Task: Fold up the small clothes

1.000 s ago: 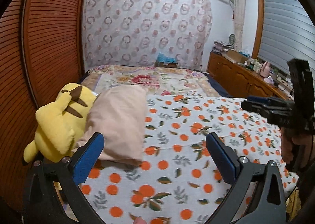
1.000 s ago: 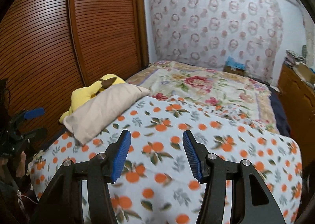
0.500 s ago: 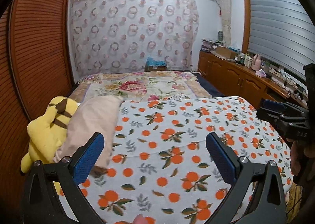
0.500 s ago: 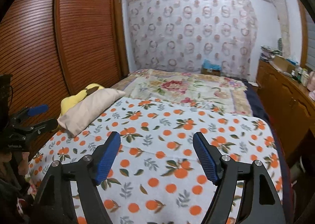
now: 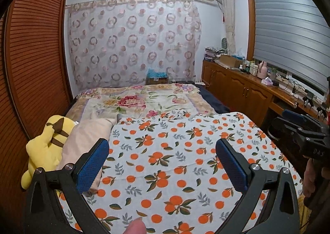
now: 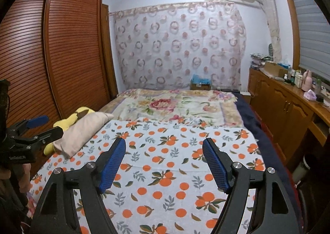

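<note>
Both claws, left claw [image 5: 162, 165] and right claw [image 6: 164, 164], hover with fingers apart and empty above the orange-print sheet [image 5: 185, 164] on the bed (probably the folding surface); no small clothes appear in either view.

The orange-print sheet [image 5: 175, 164] lies flat and open across the near bed, giving free passage over its middle. A pillow [image 5: 86, 137] and yellow plush toy [image 5: 47, 145] crowd its left edge against the wardrobe [image 6: 68, 52]; a cabinet [image 6: 288, 108] lines the right side.
</note>
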Tool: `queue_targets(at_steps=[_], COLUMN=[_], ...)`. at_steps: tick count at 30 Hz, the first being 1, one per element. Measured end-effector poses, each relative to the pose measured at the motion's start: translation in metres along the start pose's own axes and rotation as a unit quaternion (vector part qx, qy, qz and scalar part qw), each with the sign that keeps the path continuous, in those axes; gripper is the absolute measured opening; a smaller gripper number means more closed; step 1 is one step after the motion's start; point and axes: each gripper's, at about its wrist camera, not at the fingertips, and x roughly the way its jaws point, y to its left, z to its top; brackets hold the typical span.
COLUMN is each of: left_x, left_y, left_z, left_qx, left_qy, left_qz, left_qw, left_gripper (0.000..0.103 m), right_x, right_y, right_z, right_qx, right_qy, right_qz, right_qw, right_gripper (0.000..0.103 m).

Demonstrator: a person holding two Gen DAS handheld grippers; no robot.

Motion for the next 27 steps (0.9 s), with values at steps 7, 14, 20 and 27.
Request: queue_targets(at_steps=[7, 14, 20, 27], left_x=[-0.01, -0.017, -0.019, -0.021], left_y=[-0.007, -0.008, -0.007, -0.007], left_z=[0.008, 0.01, 0.011, 0.011], left_qx=[0.005, 0.003, 0.003, 0.002], left_qy=[-0.009, -0.015, -0.014, -0.014], left_qz=[-0.002, -0.002, -0.001, -0.002], left_qw=[0.9999, 0.9999, 0.9999, 0.9999], left_gripper=[0.103, 0.103, 0.103, 0.103], right_x=[-0.008, -0.004, 0.0, -0.001], right_y=[0.008, 0.002, -0.001, -0.002], right_z=[-0.003, -0.01, -0.012, -0.013], right_qx=[-0.004, 0.0, -0.002, -0.003], right_qy=[-0.017, -0.026, -0.029, -0.029], right_qz=[-0.006, -0.005, -0.004, -0.003], right_qw=[1.0, 1.0, 1.0, 1.0], right_gripper=[0.078, 0.078, 0.078, 0.078])
